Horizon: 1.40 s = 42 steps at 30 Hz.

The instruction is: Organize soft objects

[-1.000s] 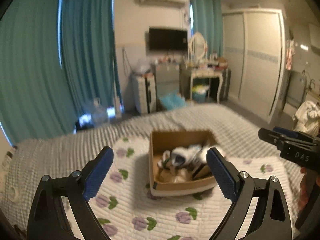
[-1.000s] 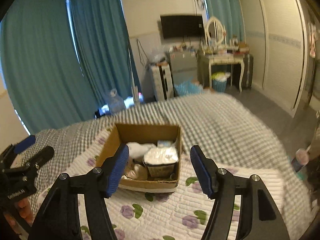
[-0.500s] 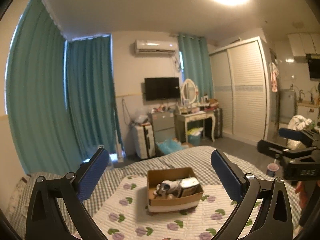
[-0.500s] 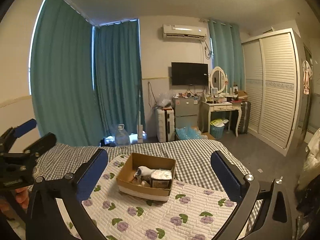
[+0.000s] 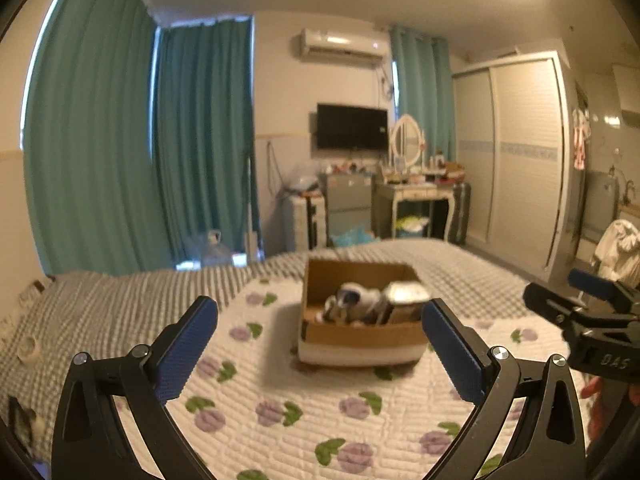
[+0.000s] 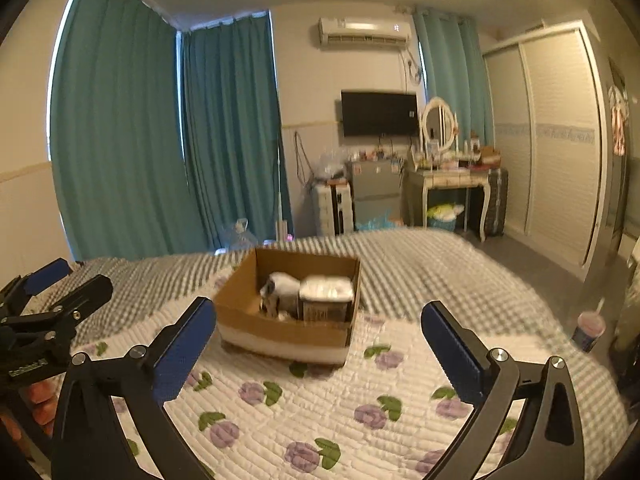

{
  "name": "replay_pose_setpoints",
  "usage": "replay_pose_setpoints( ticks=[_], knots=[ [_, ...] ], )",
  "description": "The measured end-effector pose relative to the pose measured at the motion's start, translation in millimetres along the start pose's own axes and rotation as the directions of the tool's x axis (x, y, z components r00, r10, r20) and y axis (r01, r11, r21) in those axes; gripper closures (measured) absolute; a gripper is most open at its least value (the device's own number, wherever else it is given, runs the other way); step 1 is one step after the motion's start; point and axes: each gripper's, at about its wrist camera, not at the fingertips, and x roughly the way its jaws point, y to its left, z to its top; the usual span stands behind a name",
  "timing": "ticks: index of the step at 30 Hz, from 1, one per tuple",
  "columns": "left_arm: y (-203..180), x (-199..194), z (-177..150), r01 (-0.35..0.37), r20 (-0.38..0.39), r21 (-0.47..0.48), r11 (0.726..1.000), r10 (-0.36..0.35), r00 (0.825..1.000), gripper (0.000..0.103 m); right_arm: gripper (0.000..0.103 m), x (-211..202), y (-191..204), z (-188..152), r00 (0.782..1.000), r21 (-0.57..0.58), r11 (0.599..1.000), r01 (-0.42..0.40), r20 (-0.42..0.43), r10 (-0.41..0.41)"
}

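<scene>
An open cardboard box (image 5: 360, 336) (image 6: 280, 332) sits on a white quilt with purple flowers (image 5: 280, 400) (image 6: 320, 408) on the bed. Inside it lie a white and dark soft item (image 5: 356, 300) (image 6: 280, 286) and a white plastic-wrapped pack (image 5: 406, 294) (image 6: 326, 292). My left gripper (image 5: 320, 332) is open and empty, held above the quilt short of the box. My right gripper (image 6: 318, 336) is open and empty, also short of the box. Each gripper shows at the edge of the other's view.
A grey checked bedspread (image 6: 440, 264) covers the bed beyond the quilt. Teal curtains (image 6: 160, 152), a dressing table (image 6: 448, 184), a wardrobe (image 6: 560, 140) and a water jug (image 6: 240, 236) stand past the bed. A cup (image 6: 588, 330) is on the floor at right.
Both grippers were raised and pulled back from the box, with the jaws opening wider, then came down and closer to it again; the box now looks larger than half a second ago.
</scene>
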Motion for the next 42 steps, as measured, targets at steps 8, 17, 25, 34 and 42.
replay_pose_setpoints(
  ticks=[8,17,25,34,42],
  knots=[
    [-4,22,-19,-0.011,-0.061,0.017,1.000,0.012,0.998,0.000,0.000,35,-8,-22,0.998,0.022,1.000,0.020,-0.055,-0.018],
    [-4,21,-20,0.015,-0.077,0.024,1.000,-0.013,0.997,0.000,0.000,28,-4,-18,0.998,0.006,0.999,0.038,-0.051,-0.038],
    [-1,22,-20,0.029,-0.082,0.010,1.000,-0.028,0.996,0.000,0.000,25,-1,-17,0.998,-0.002,0.999,0.044,-0.051,-0.044],
    [1,25,-20,0.019,-0.088,0.007,1.000,-0.018,0.996,0.000,0.000,24,1,-16,0.998,-0.014,0.999,0.041,-0.047,-0.042],
    [2,25,-21,0.013,-0.091,0.011,1.000,-0.012,0.996,0.000,0.000,25,3,-17,0.998,-0.021,0.999,0.042,-0.053,-0.044]
  ],
)
